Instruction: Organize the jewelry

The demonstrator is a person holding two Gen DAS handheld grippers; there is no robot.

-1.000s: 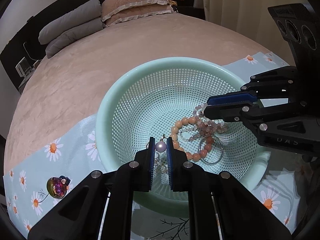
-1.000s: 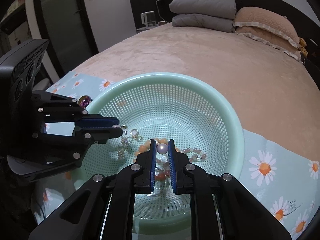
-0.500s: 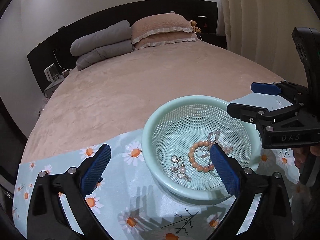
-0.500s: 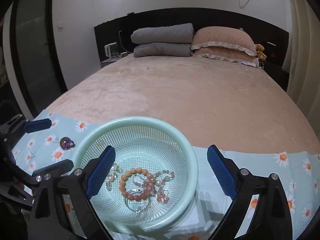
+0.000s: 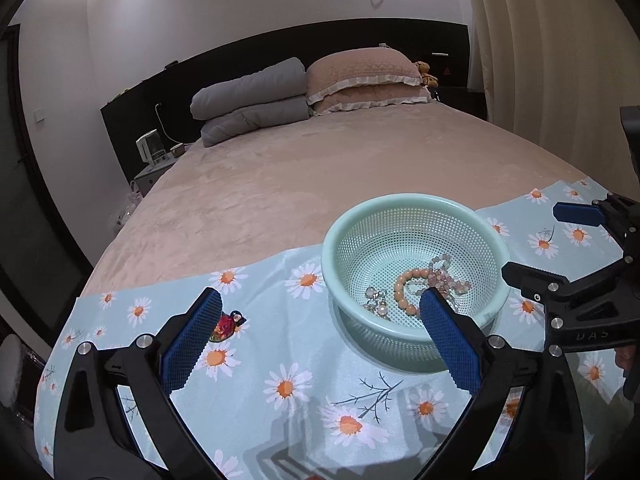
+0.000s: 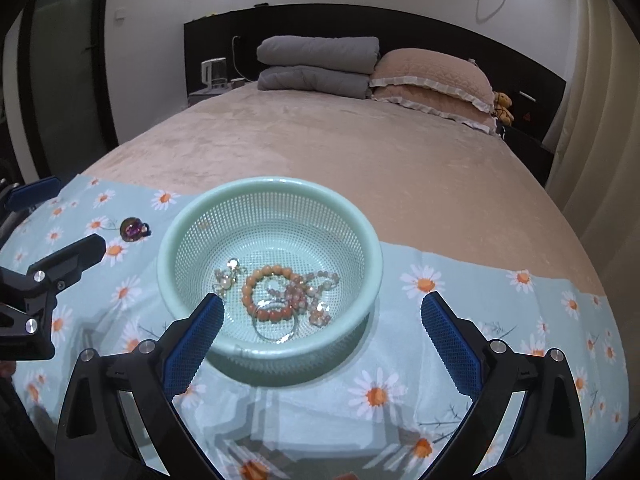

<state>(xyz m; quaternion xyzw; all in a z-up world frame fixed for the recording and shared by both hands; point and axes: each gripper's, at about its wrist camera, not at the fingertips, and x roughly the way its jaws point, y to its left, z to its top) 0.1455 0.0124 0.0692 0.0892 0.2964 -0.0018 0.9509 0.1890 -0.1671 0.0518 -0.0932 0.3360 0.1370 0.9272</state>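
A mint green mesh basket [image 5: 416,204] [image 6: 268,186] stands on a daisy-print cloth on the bed. In it lie an orange bead bracelet [image 5: 404,294] [image 6: 272,292], a pink bead strand [image 5: 444,276] [image 6: 316,284], pearl earrings [image 5: 378,304] [image 6: 226,278] and a metal ring [image 6: 276,330]. A red-purple gem brooch [image 5: 225,326] [image 6: 133,229] lies on the cloth left of the basket. My left gripper [image 5: 320,340] is open and empty, above the cloth near the basket's left side. My right gripper [image 6: 322,342] is open and empty, over the basket's near rim.
The daisy cloth [image 5: 288,384] [image 6: 480,320] covers the bed's near end; a tan bedspread [image 5: 320,168] lies beyond. Grey and tan pillows [image 5: 304,88] are stacked at the dark headboard. A nightstand with a kettle [image 5: 150,152] stands at the left, curtains at the right.
Both grippers were shut on pearl pieces inside the basket a second ago. They have let go, opened wide and drawn back and up; the pieces now lie in the basket.
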